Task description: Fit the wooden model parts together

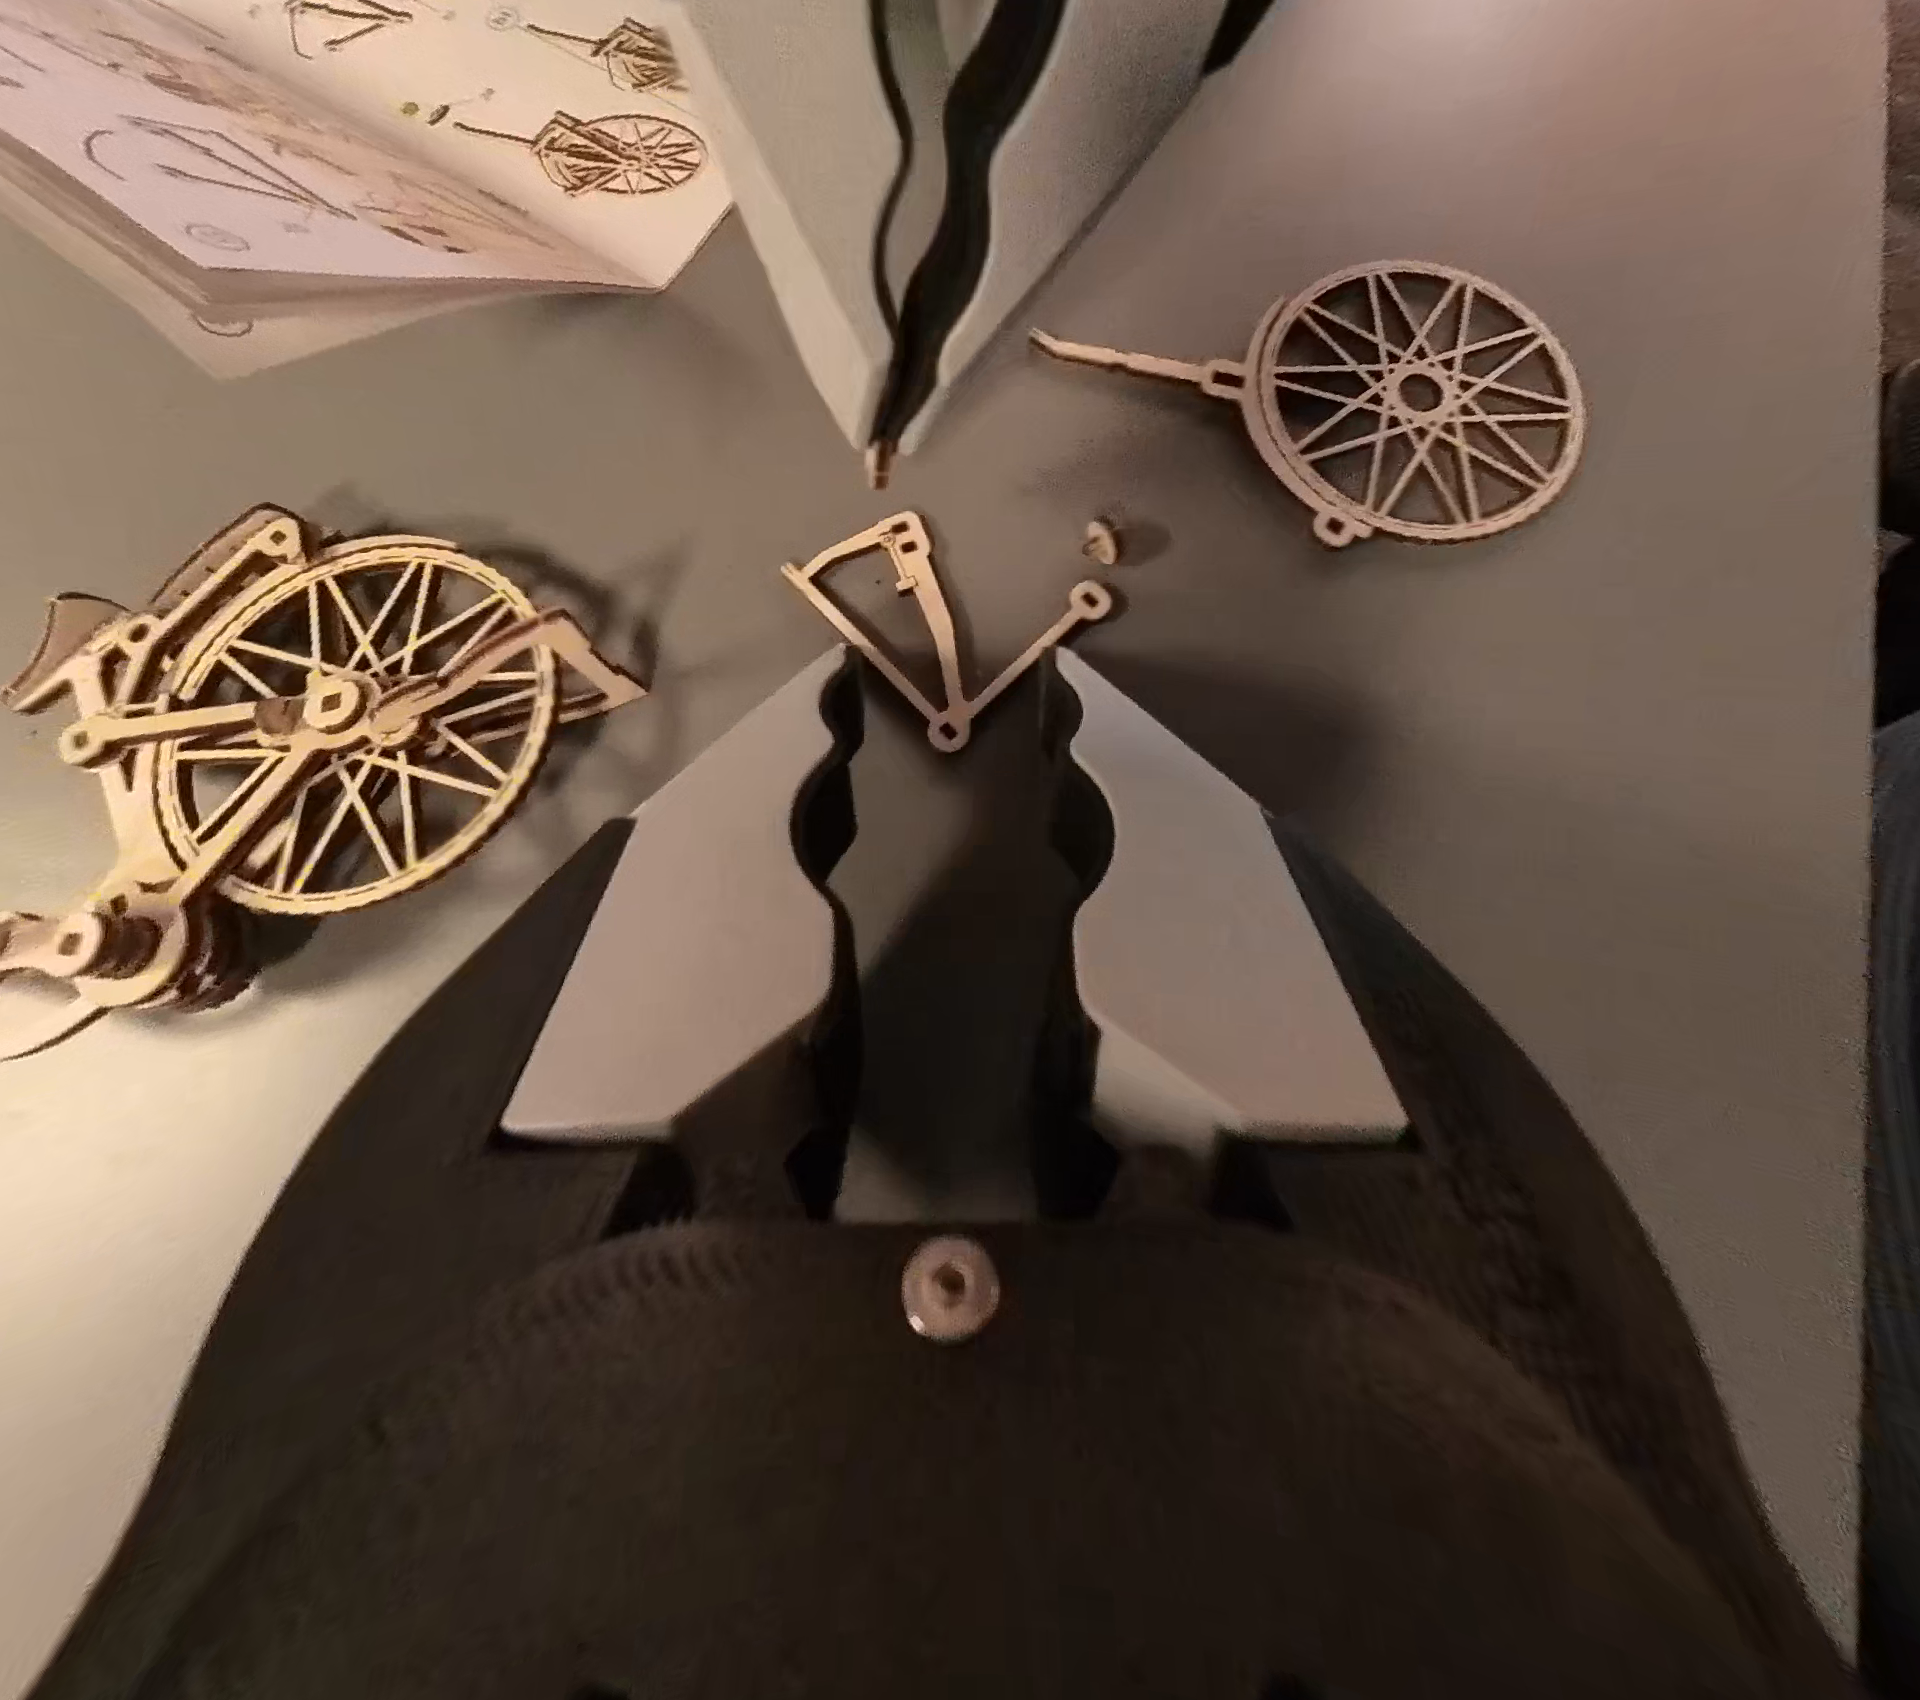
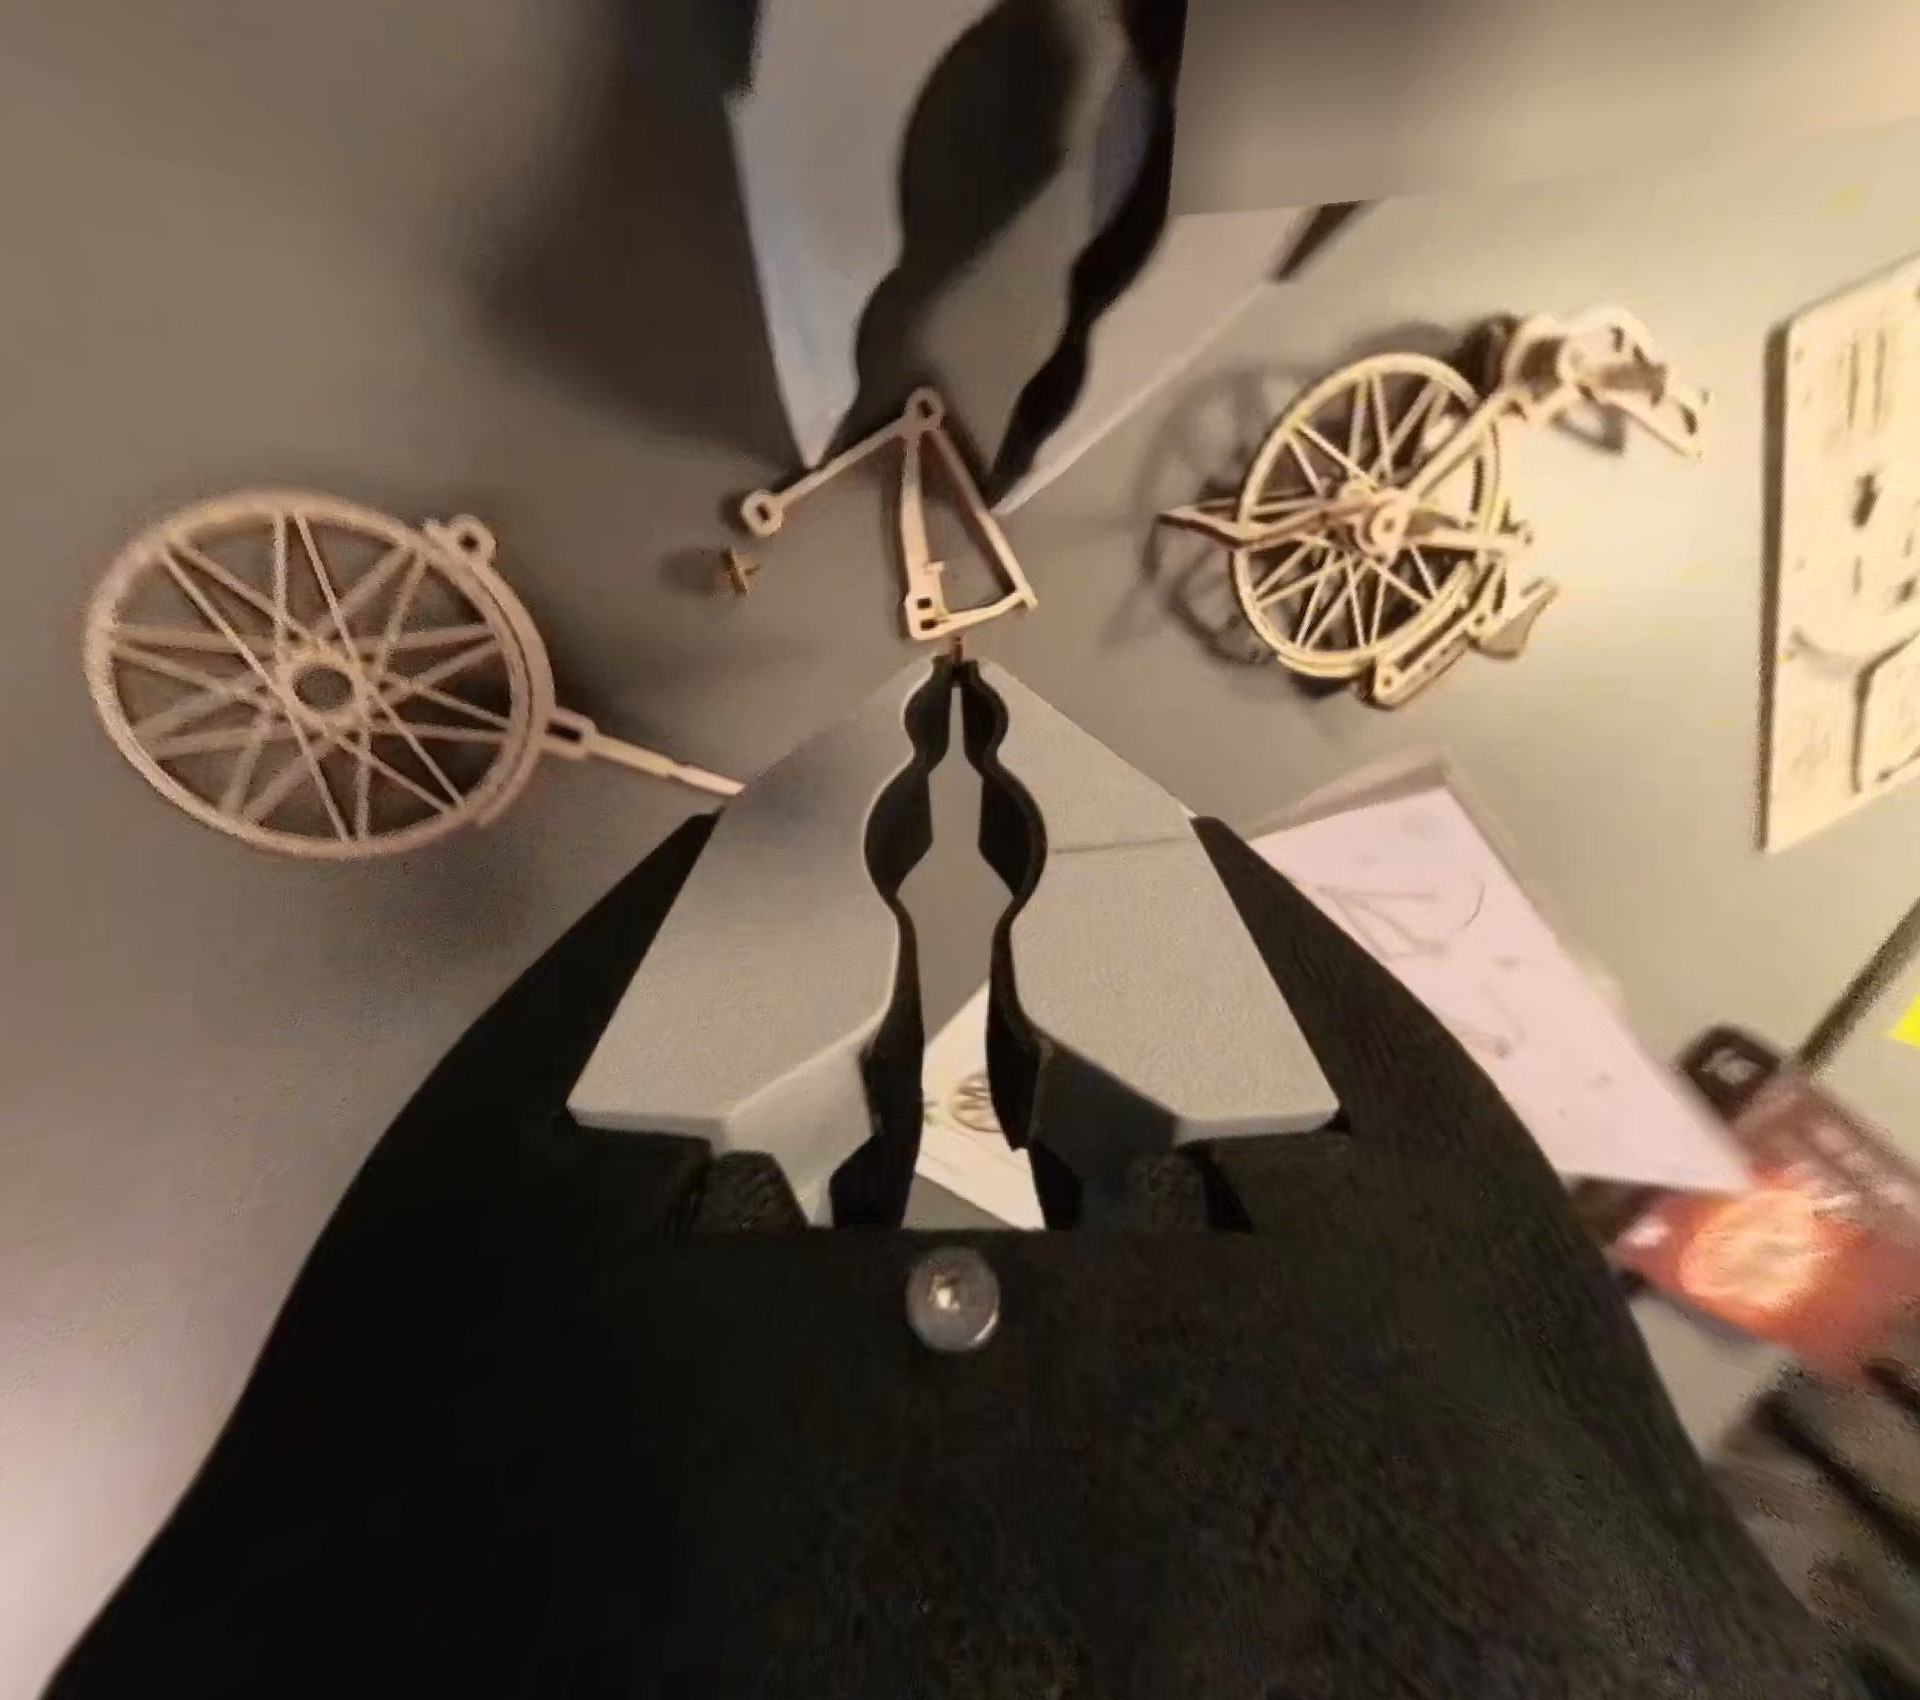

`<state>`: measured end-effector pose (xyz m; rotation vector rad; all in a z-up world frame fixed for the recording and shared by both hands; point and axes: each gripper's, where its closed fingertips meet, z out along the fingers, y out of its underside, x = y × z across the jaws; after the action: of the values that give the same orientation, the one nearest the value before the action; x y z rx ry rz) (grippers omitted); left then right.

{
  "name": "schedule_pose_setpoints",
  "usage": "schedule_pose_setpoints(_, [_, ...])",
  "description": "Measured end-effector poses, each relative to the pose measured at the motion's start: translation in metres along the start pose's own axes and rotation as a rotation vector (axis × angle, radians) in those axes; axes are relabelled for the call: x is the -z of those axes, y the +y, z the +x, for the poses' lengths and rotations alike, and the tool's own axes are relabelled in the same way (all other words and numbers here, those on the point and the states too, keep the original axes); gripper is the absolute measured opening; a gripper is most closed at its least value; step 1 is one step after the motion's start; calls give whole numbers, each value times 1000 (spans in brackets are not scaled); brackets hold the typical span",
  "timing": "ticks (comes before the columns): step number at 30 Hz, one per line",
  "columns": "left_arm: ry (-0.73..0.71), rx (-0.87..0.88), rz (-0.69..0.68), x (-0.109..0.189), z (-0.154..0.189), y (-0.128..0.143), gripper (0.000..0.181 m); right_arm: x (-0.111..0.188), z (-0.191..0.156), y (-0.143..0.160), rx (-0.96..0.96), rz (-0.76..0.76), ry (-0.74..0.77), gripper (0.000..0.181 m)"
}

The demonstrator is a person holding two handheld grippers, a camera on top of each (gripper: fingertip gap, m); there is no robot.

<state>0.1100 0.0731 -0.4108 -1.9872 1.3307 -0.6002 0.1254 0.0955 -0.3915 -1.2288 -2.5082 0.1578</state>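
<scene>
R tongs (image 2: 954,676) pinch peg (image 2: 952,658); L tongs (image 1: 951,674) maybe grip frame (image 1: 896,611).

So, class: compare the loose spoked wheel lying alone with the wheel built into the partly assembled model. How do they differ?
The loose spoked wheel lies flat on the table; the assembled model's wheel sits tilted. The loose one carries only a thin stem and rim arc; the other is clamped between frame pieces and a crank. The loose one looks paler. Both are round wooden wheels with crossing spokes.
</scene>
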Motion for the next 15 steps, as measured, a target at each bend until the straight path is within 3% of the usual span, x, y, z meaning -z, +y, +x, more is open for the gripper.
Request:
schedule_pose_setpoints(6, [41, -35, -22, 0, -2, 1, 30, -7, -10, -1, 242, -91, -51, 0])
schedule_pose_setpoints(15, [46, -46, -5, -1, -1, 0, 29, -7, -9, 1, 248, -161, -85, 0])
